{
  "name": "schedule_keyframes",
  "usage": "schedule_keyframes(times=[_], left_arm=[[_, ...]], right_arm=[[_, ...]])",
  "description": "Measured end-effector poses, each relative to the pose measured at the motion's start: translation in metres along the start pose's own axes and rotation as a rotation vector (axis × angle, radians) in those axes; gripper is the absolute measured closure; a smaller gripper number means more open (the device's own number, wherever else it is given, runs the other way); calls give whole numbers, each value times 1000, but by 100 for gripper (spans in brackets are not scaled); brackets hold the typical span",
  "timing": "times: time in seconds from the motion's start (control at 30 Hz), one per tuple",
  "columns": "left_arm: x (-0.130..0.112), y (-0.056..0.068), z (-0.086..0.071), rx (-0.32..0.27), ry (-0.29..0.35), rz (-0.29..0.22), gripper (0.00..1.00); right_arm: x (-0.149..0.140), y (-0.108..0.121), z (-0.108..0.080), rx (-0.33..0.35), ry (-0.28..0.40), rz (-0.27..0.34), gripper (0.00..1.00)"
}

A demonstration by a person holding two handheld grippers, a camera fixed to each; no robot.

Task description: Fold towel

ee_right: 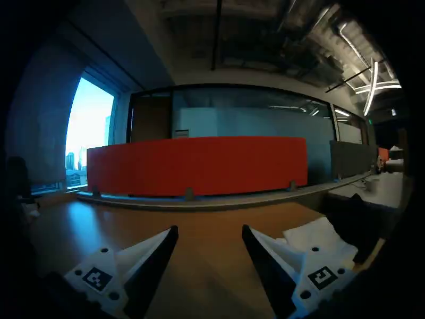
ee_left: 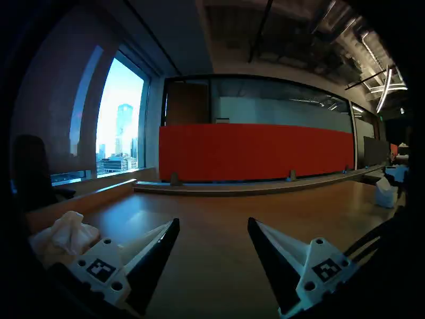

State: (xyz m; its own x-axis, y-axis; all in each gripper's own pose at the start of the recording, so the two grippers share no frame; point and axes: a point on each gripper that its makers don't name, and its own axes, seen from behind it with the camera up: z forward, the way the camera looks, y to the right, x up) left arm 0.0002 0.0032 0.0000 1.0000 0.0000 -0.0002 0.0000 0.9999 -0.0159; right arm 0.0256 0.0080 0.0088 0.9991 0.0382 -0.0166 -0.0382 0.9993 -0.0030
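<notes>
— What have your fingers got hold of just now?

— Nothing. My left gripper (ee_left: 212,220) hangs low over the wooden table (ee_left: 223,260), its two fingers spread wide with bare tabletop between them. My right gripper (ee_right: 209,227) is the same: fingers well apart and nothing in them.

— And the towel?

— In the left gripper view a crumpled white towel (ee_left: 64,234) lies in a heap near the table's left edge, just beside that gripper's left-hand finger and partly behind it. I can't tell whether the finger touches it. In the right gripper view a flatter white cloth (ee_right: 319,234) lies on the table just behind the finger on the right of the view. A dark shape (ee_right: 361,218) sits just past it, and I can't make out what it is.

— What's ahead of you?

— A long red partition (ee_left: 255,151) stands along the table's far edge, with a glass wall above it. A bright window (ee_left: 119,133) is off to the left, and a dark chair (ee_left: 29,165) stands at the far left. Far to the right, a small white bundle (ee_left: 385,192) sits on the table, too small to tell what it is.
</notes>
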Motion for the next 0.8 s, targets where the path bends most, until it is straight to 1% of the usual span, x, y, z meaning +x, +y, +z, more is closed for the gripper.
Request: schedule_keyframes(times=[0.2, 0.47, 0.8], left_arm=[[0, 0, 0, 0, 0, 0, 5], [0, 0, 0, 0, 0, 0, 5], [0, 0, 0, 0, 0, 0, 5]], right_arm=[[-9, -4, -2, 10, -6, 3, 7], [-21, -5, -4, 12, -8, -13, 7], [-21, -2, -9, 0, -5, -6, 7]])
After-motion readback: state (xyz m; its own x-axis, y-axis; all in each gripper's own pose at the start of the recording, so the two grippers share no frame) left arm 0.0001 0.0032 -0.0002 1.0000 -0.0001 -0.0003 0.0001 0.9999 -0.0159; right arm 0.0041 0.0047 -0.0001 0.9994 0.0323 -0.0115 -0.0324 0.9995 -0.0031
